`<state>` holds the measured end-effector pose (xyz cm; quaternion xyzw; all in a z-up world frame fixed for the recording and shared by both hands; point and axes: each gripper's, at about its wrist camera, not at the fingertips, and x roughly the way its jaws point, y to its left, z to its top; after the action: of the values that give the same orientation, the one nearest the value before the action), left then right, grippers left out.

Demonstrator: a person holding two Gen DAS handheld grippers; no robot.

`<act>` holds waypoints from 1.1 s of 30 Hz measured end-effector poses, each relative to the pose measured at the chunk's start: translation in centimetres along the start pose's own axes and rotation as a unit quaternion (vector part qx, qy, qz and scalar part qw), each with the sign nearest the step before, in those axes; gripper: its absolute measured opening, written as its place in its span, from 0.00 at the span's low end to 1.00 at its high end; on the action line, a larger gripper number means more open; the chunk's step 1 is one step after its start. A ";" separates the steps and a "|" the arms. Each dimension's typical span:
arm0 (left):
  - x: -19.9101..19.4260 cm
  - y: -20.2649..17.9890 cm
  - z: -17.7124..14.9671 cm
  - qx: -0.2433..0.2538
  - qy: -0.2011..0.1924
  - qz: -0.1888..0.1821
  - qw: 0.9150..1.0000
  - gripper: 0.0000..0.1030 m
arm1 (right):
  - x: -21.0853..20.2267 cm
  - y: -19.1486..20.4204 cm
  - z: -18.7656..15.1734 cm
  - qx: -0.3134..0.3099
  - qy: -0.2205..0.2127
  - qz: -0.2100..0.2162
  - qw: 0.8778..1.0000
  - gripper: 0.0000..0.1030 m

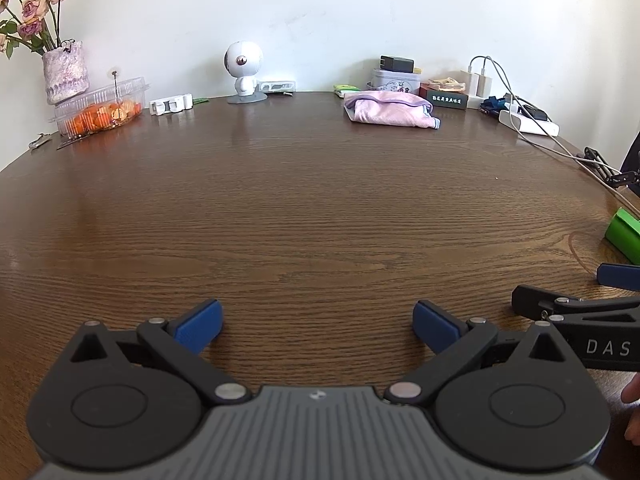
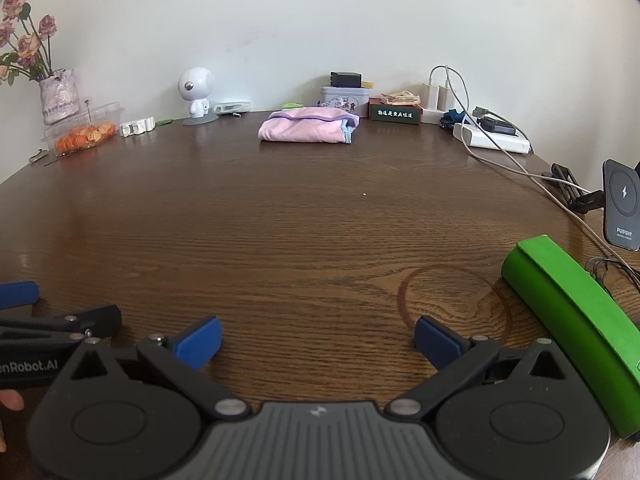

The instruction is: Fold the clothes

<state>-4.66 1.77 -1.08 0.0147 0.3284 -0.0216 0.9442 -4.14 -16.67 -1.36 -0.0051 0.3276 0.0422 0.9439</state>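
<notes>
The left gripper (image 1: 318, 326) has its jaws spread wide with nothing between them, low over the dark wood-grain surface (image 1: 304, 208). The right gripper (image 2: 318, 342) is the same: jaws well apart, only bare wood between the blue pads (image 2: 200, 340). The two grippers sit side by side, each showing at the edge of the other's view.

The folded pink garment (image 1: 390, 112) lies at the far edge of the surface, well apart from both sets of jaws, ahead and right of the left gripper and nearly straight ahead of the right one (image 2: 308, 127). A patterned tin (image 2: 345, 98) stands just behind it.

Only the right wrist view shows the green case (image 2: 576, 320) in full, just beside its right jaw, and a black wireless charger stand (image 2: 622, 204) further back. The left wrist view shows the case only as a sliver (image 1: 626, 234).
</notes>
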 end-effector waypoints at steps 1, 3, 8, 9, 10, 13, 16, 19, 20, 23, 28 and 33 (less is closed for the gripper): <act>0.0 -0.1 0.0 -0.001 0.000 0.002 1.000 0.99 | 0.0 0.0 0.0 0.001 0.000 -0.001 1.000 1.00; 0.0 -0.2 0.0 -0.002 0.001 0.004 1.000 0.99 | 0.0 -0.1 0.0 0.003 0.000 -0.003 1.000 1.00; -0.1 -0.3 -0.1 -0.004 -0.001 0.007 1.000 0.99 | -0.1 -0.1 0.0 0.003 0.000 -0.003 1.000 1.00; -0.1 -0.3 -0.1 -0.003 -0.001 0.007 1.000 0.99 | -0.1 -0.1 0.0 0.003 0.001 -0.003 1.000 1.00; -0.1 -0.3 -0.1 -0.003 -0.001 0.006 1.000 0.99 | -0.1 -0.1 0.0 0.003 0.001 -0.002 1.000 1.00; -0.2 -0.1 -0.1 -0.001 -0.001 0.001 1.000 0.99 | -0.1 -0.2 0.1 0.002 0.001 -0.002 1.000 1.00; -0.2 -0.1 -0.1 -0.001 0.000 0.000 1.000 0.99 | 0.0 -0.2 0.1 0.002 0.001 -0.003 1.000 1.00; -0.2 0.0 0.0 0.000 0.000 0.000 1.000 0.99 | 0.0 -0.1 0.1 0.003 0.001 -0.003 1.000 1.00; -0.2 0.0 0.0 -0.001 0.000 0.000 1.000 0.99 | 0.0 -0.1 0.1 0.003 0.001 -0.003 1.000 1.00; -0.2 0.1 0.0 -0.004 0.000 0.003 1.000 0.99 | 0.0 -0.2 0.1 0.002 0.001 -0.002 1.000 1.00; -0.1 0.2 0.0 -0.010 0.000 0.011 1.000 0.99 | 0.0 -0.2 0.1 0.000 0.001 0.000 1.000 1.00; -0.1 0.2 0.0 -0.009 0.000 0.012 1.000 0.99 | 0.0 0.1 0.1 -0.005 0.001 0.005 1.000 1.00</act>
<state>-4.78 1.95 -1.01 0.0101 0.3288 -0.0075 0.9443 -4.06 -16.60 -1.28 -0.0077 0.3281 0.0485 0.9434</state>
